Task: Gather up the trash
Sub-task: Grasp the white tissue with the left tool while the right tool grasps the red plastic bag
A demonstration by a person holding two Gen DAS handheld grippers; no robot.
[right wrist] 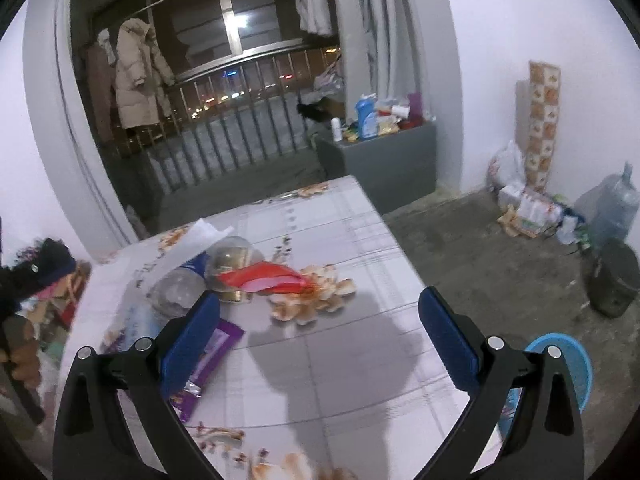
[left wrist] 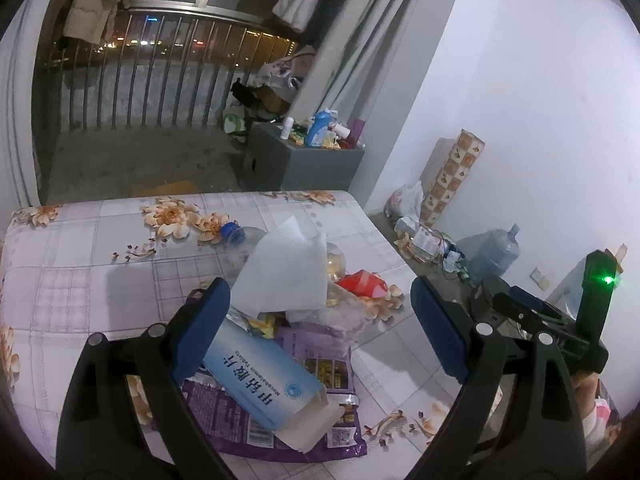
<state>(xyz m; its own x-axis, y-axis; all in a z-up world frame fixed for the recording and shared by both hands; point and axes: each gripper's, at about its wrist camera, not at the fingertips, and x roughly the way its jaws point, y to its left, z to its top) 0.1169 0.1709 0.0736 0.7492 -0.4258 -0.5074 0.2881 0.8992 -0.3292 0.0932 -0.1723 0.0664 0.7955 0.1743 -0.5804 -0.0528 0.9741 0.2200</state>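
The trash lies in one heap on the floral-clothed table (left wrist: 80, 280): a pale blue medicine box (left wrist: 264, 384) rests on a purple foil bag (left wrist: 320, 364), with a white tissue (left wrist: 284, 276) standing up behind it, a clear bottle with a blue cap (left wrist: 233, 232) further back, and a red wrapper (left wrist: 362, 282) to the right; your left gripper (left wrist: 320, 324) hangs over the heap with its jaws spread wide and nothing in them, its left finger just beside the box; your right gripper (right wrist: 320, 332) is likewise released and empty, over bare cloth with the purple bag's end beside its left finger; a blue basket (right wrist: 568, 364) stands on the floor past the table's right edge, likely the place for the trash. To do this well, take the box first, since it sits on top; straddle its narrow width, not its length; close gently, for the open carton will probably crush; lift straight up so the bag beneath doesn't drag.
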